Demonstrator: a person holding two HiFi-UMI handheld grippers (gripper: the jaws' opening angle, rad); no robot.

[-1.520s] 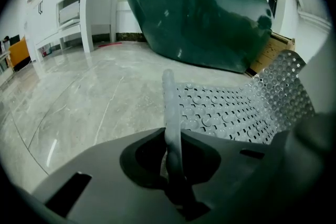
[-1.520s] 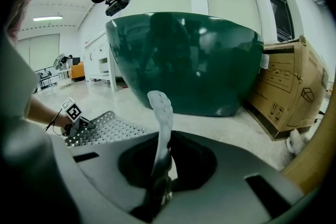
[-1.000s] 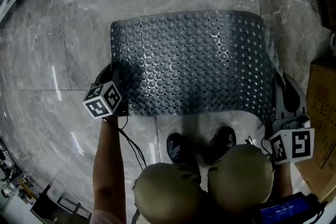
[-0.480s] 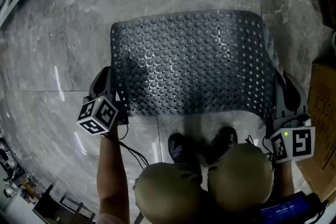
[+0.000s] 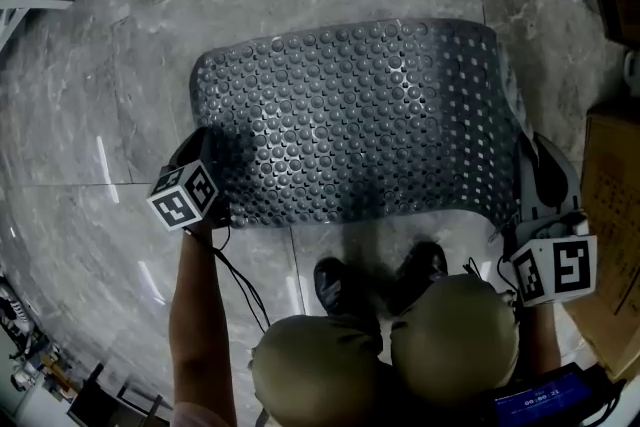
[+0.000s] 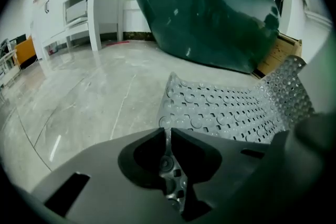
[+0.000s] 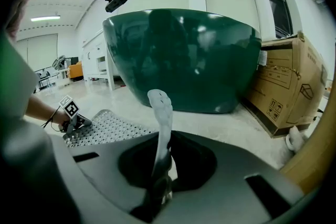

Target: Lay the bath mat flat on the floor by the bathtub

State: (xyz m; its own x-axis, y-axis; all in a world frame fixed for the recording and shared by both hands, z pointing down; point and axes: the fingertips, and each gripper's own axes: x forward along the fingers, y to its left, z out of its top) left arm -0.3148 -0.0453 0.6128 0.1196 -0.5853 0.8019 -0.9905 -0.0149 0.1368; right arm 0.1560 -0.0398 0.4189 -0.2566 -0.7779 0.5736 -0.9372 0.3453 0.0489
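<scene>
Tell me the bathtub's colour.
Dark green bathtub, glossy; it shows best in the right gripper view.

bath mat (image 5: 350, 115) on floor (image 5: 80, 115) before bathtub (image 7: 178, 55), box (image 7: 286, 81) right

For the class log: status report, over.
Left gripper and right gripper shut on bath mat ends. Mat sagging to floor, not flat. Bathtub just ahead; cardboard box right, clear.
</scene>
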